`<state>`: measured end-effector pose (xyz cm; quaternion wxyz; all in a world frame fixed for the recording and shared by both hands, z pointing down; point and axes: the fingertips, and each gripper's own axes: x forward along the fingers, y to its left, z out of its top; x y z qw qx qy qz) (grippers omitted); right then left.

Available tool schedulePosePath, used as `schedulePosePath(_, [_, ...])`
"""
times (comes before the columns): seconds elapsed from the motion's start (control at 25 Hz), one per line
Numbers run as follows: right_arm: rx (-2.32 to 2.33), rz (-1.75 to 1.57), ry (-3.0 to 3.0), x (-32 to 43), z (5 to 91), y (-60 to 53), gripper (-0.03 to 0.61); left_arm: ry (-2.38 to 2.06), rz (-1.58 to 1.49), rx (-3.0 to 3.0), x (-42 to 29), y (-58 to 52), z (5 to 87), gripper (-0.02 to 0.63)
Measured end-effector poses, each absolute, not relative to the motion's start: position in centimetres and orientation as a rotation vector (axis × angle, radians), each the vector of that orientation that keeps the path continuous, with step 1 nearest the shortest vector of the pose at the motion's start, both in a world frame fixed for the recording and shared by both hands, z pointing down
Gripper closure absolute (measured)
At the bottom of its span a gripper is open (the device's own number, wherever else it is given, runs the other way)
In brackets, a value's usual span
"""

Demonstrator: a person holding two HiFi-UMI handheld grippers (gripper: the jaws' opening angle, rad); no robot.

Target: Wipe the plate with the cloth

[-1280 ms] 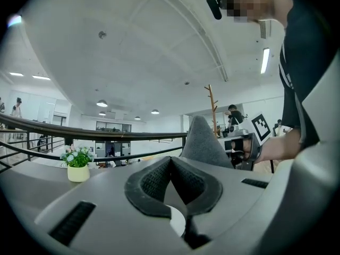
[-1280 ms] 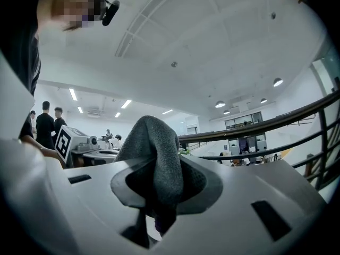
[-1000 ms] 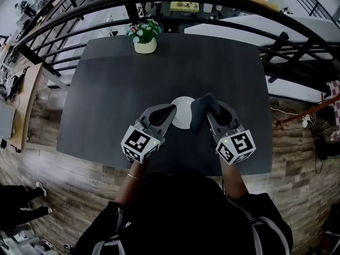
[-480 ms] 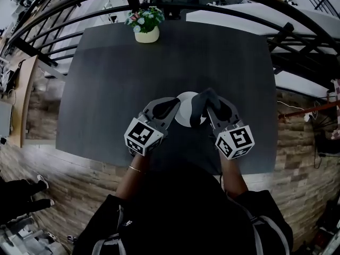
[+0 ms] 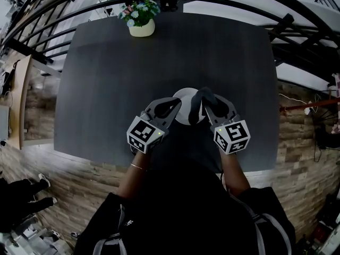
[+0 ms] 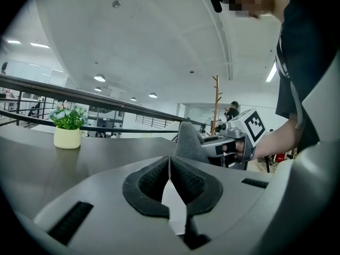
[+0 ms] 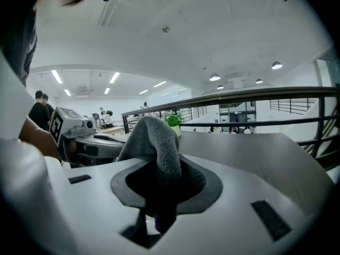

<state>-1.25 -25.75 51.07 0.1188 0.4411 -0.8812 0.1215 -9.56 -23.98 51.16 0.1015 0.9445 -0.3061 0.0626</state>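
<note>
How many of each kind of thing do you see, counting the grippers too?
plate: 1
cloth: 1
flower pot: 1
grippers, the left gripper and the right gripper: 2
total: 5

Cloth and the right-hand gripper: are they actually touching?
Touching. The right gripper view shows the right gripper's jaws closed on the grey cloth, which bulges up out of them.

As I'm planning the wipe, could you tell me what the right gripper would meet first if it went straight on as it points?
Probably the plate: the right gripper, shut on the cloth, aims at it, though height is unclear.
</note>
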Motion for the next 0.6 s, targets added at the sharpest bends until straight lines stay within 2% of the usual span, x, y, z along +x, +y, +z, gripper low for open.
schedulePosePath(0.6, [1.171,0.405,-2.335,-0.3,58.9,-26.4,0.492,-0.869,0.282,2.727,-9.6,-24.6,55.0,0.609])
